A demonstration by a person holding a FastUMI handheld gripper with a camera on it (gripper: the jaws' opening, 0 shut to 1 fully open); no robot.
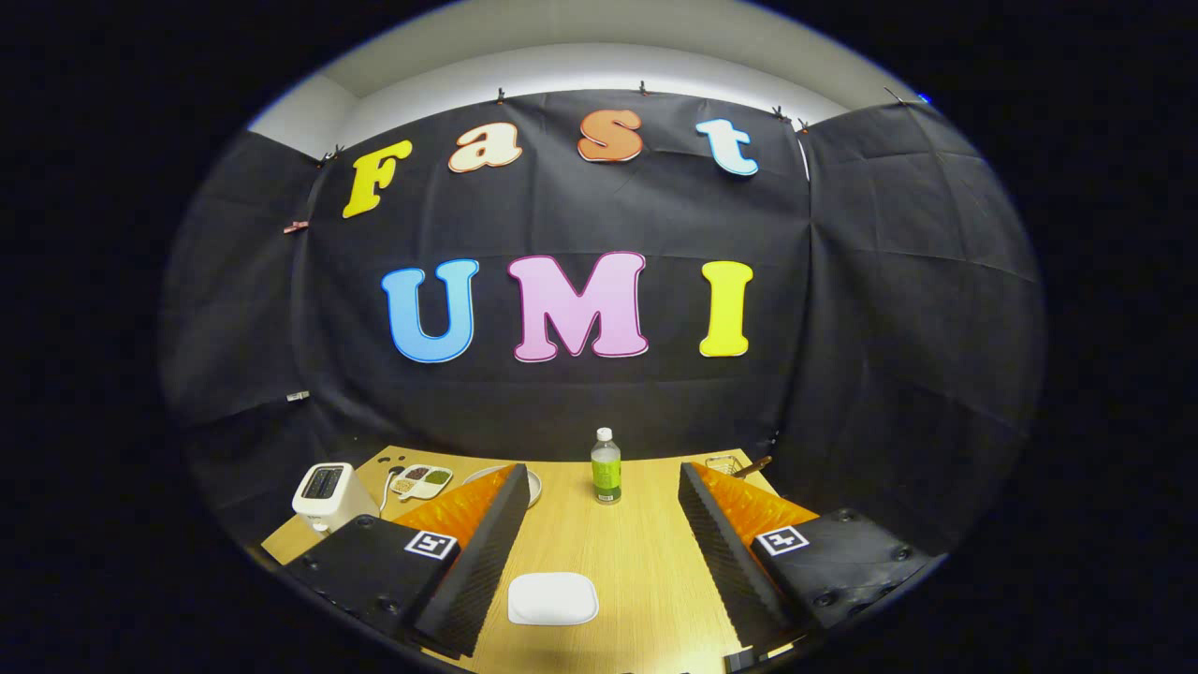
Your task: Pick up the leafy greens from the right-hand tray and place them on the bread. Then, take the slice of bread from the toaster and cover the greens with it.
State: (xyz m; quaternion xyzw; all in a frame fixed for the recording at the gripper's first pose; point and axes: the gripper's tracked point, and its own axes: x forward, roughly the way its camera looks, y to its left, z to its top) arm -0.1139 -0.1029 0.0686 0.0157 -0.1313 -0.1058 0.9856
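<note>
My gripper (604,482) hangs open above a wooden table (646,552), with nothing between its fingers. A white toaster (323,496) stands off to the left beyond the left finger; its top slot looks dark, and I cannot tell whether bread is in it. Just right of the toaster lies a small white divided tray (421,480) with a green portion (437,476) in one compartment and darker and beige bits in the others. A flat white rounded slab (552,599) lies on the table between the fingers, near their base. A plate (533,485) peeks out behind the left finger's tip.
A green bottle (606,466) with a white cap stands upright at the table's far side, between and beyond the fingertips. A small wire-like item (725,462) sits at the far right corner behind the right finger. Black cloth walls close the booth on three sides.
</note>
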